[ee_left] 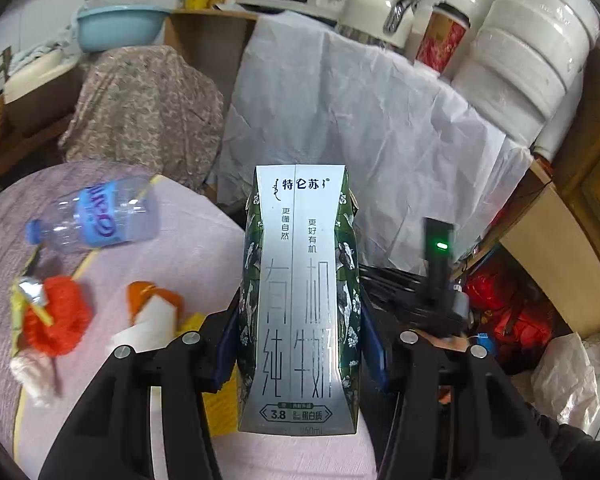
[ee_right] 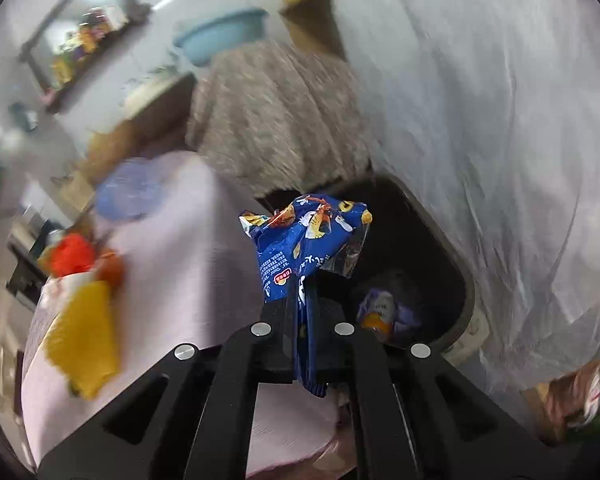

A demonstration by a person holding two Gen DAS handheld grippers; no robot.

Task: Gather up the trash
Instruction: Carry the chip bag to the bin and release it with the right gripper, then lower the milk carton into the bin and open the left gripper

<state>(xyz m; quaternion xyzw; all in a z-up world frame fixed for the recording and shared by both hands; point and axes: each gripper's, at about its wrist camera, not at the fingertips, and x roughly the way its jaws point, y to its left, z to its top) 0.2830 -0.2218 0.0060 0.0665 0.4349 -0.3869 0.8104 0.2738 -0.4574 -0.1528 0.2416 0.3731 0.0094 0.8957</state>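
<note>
My left gripper [ee_left: 298, 320] is shut on a silver and green milk carton [ee_left: 298, 300], held upright above the edge of the pink-covered table [ee_left: 204, 248]. My right gripper [ee_right: 302, 308] is shut on a crumpled blue snack wrapper [ee_right: 300, 240], held over the table edge beside a dark trash bin [ee_right: 432, 248]. The bin holds a purple and orange packet [ee_right: 384, 312]. On the table lie an empty clear water bottle [ee_left: 100, 216], a red crumpled wrapper [ee_left: 58, 316], an orange and white carton piece [ee_left: 152, 312] and a yellow wrapper [ee_right: 84, 336].
A white sheet [ee_left: 360, 120] covers furniture behind the bin. A patterned cloth [ee_left: 140, 108] drapes a seat beyond the table. A blue basin [ee_left: 120, 26], a kettle [ee_left: 380, 8] and white containers [ee_left: 532, 48] stand at the back. Red bags [ee_left: 508, 308] lie on the right.
</note>
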